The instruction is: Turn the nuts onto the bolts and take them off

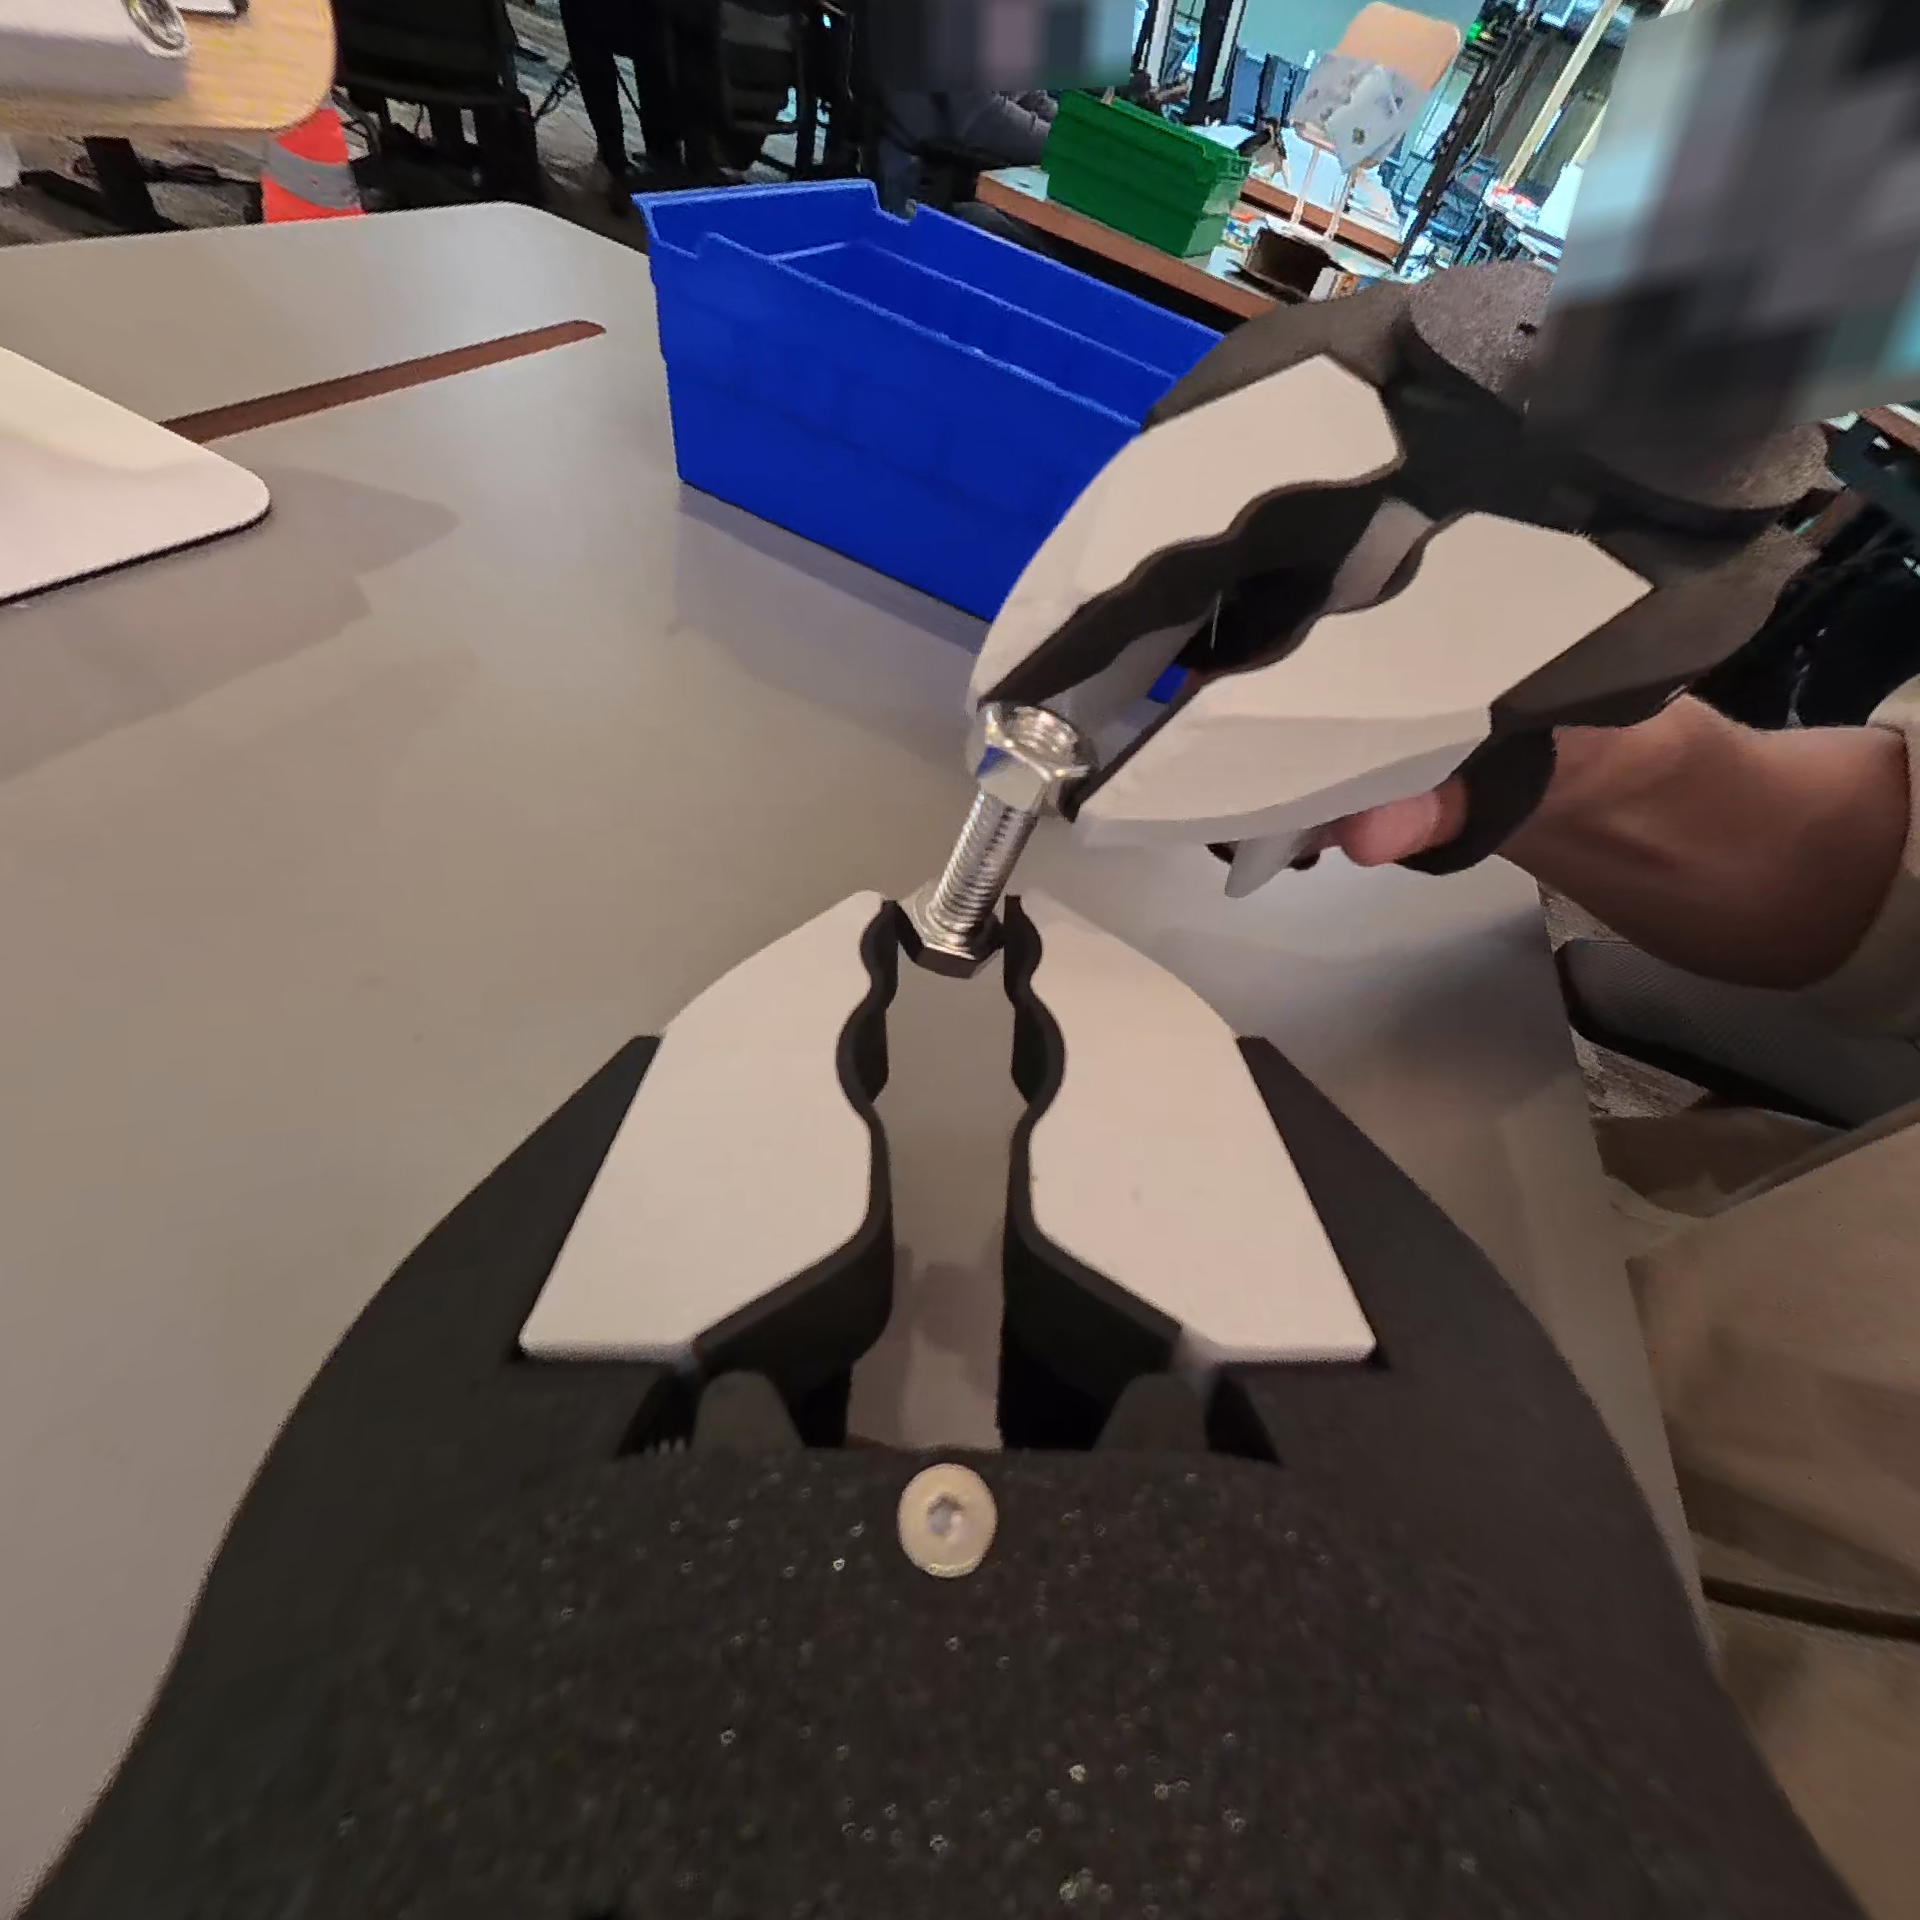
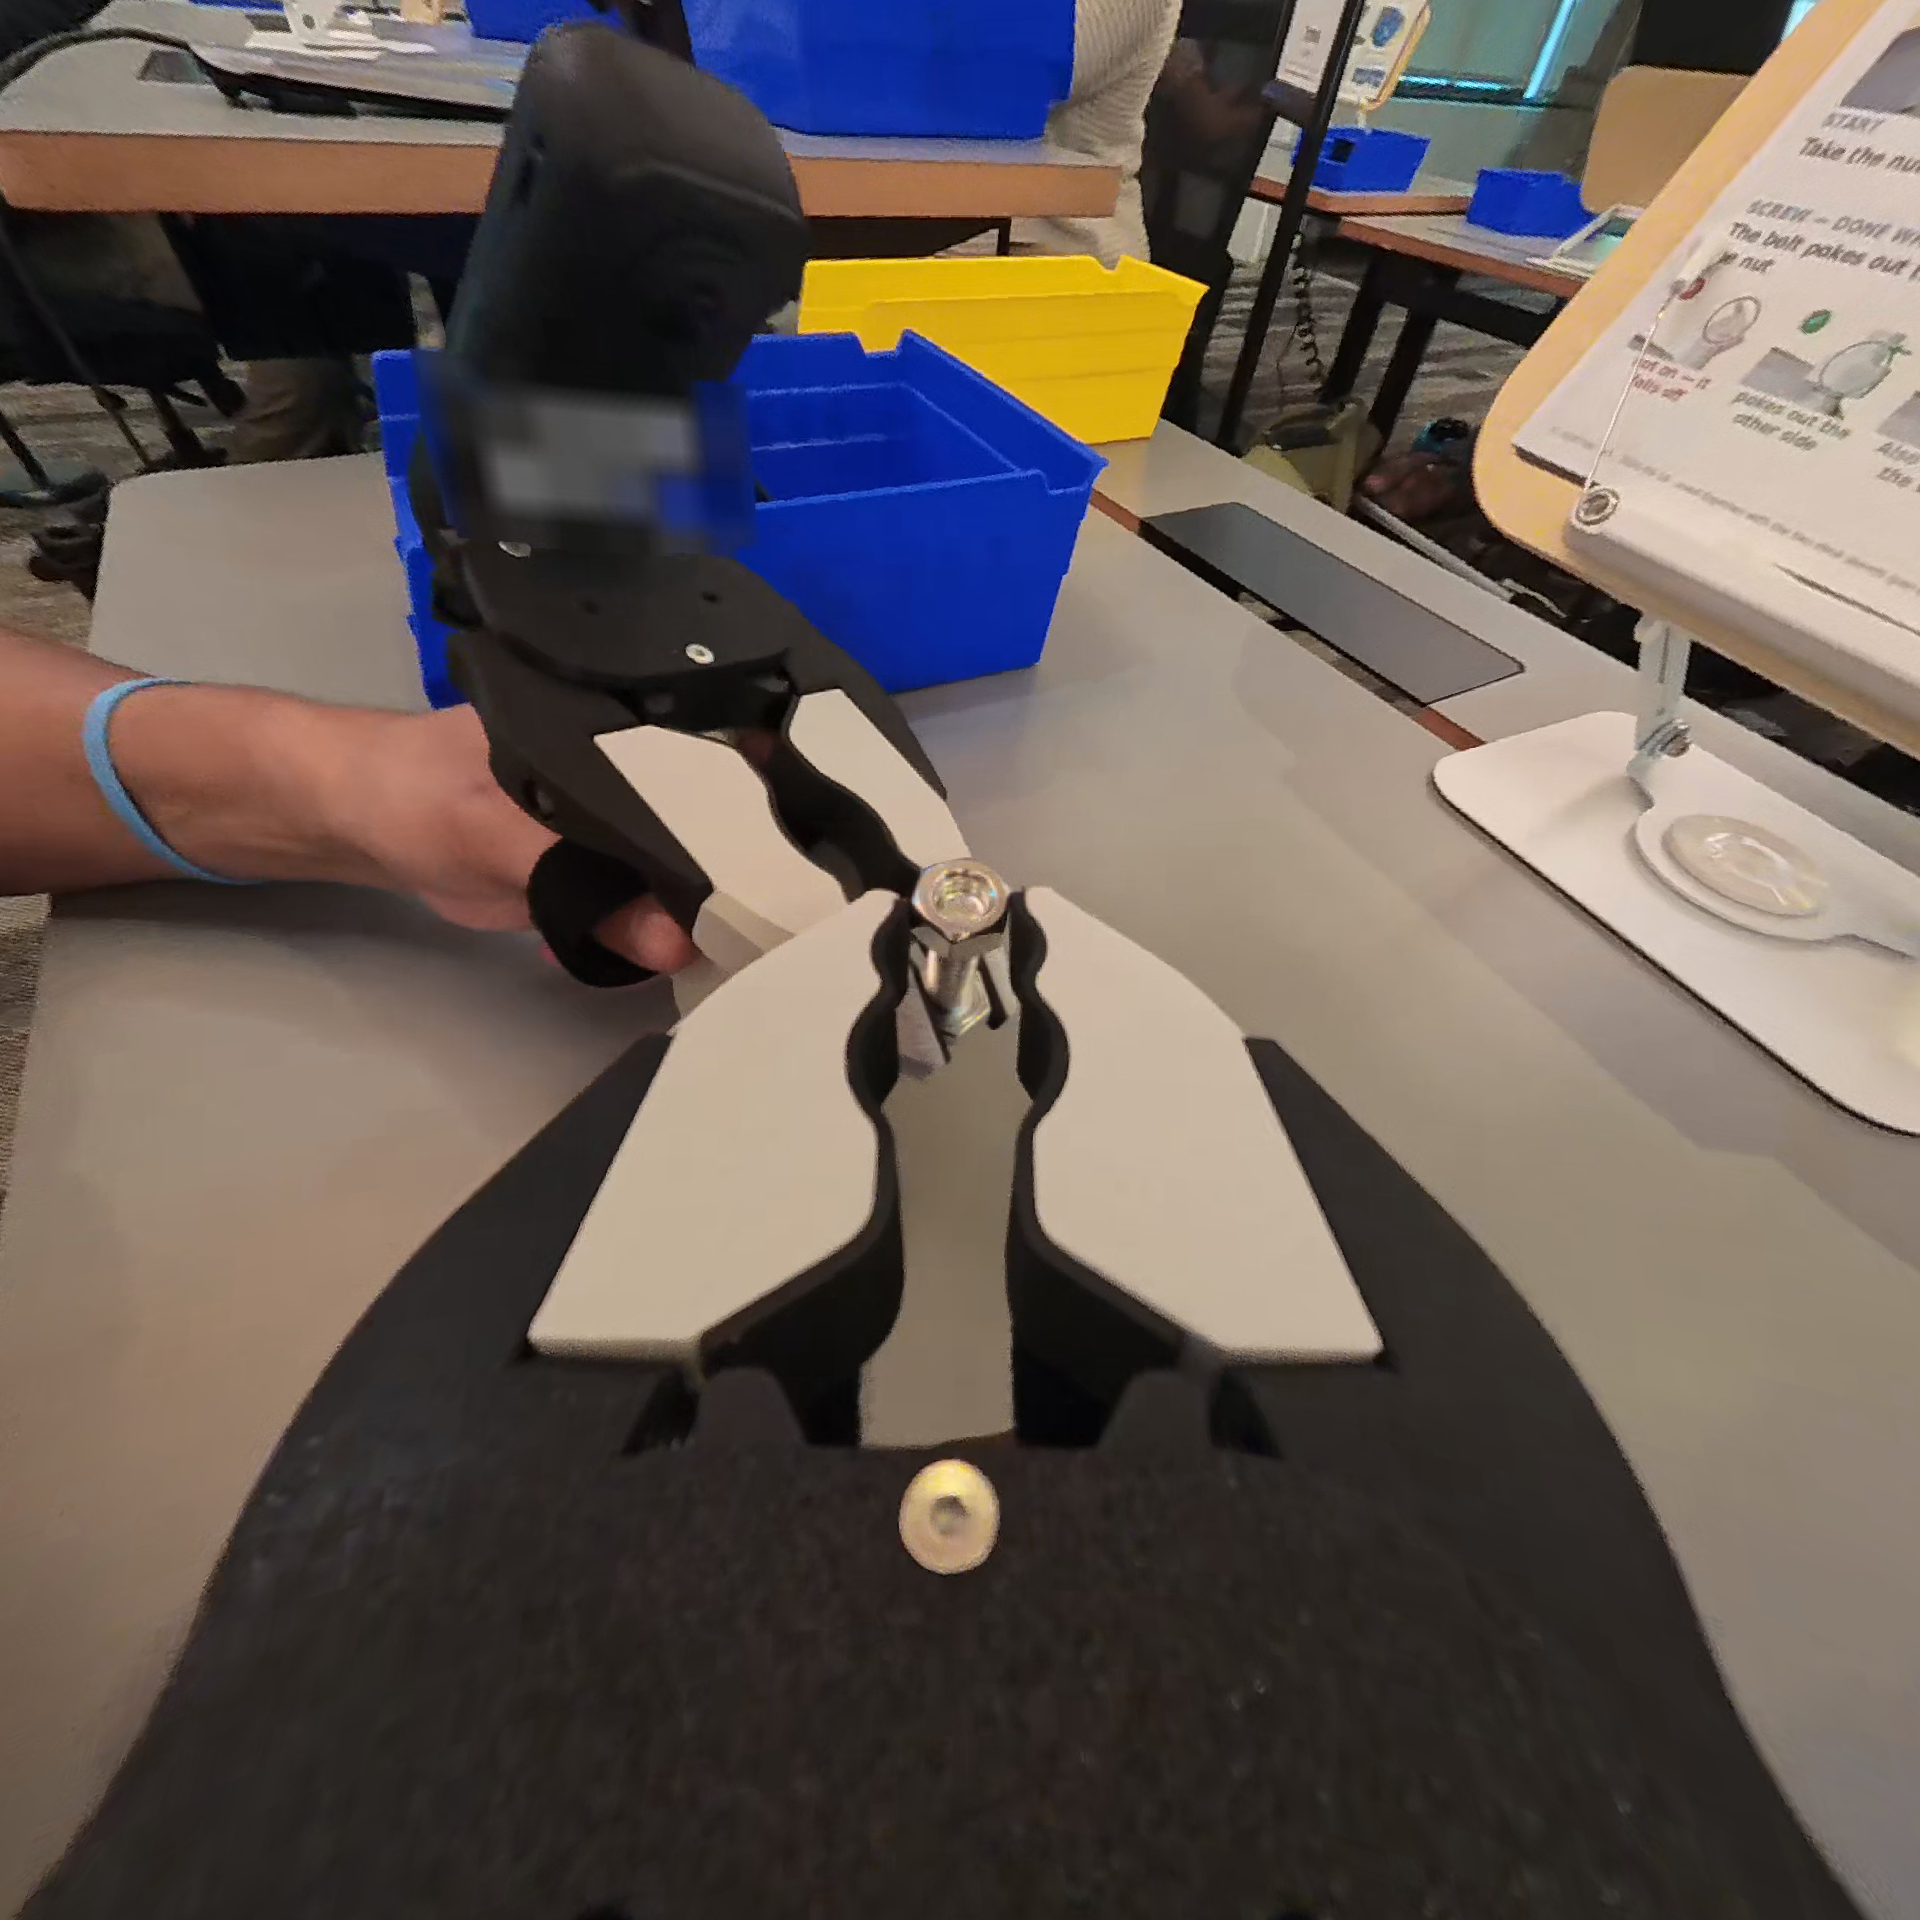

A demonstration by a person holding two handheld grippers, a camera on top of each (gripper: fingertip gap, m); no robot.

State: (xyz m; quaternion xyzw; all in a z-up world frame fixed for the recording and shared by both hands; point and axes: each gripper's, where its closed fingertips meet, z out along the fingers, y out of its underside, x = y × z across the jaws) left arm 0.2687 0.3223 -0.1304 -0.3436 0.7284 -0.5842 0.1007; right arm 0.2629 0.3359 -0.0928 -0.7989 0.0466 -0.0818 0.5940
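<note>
A silver bolt (image 1: 971, 868) stands tilted above the grey table (image 1: 416, 779). My left gripper (image 1: 951, 935) is shut on the bolt's hex head at the lower end. A silver nut (image 1: 1029, 753) sits on the top end of the thread. My right gripper (image 1: 1039, 753) comes in from the right and is shut on that nut. In the right wrist view the nut (image 2: 958, 904) sits between my right gripper's (image 2: 958, 920) tips, with the bolt (image 2: 940, 1013) running down behind them. The left gripper (image 2: 878, 868) reaches in from the left.
A blue bin (image 1: 904, 416) stands on the table just behind the grippers, also in the right wrist view (image 2: 914, 499), with a yellow bin (image 2: 1008, 322) farther back. A white stand (image 2: 1662, 831) with an instruction sheet is at the right. A black panel (image 2: 1330, 603) lies in the tabletop. My left and right fingertips are right by each other.
</note>
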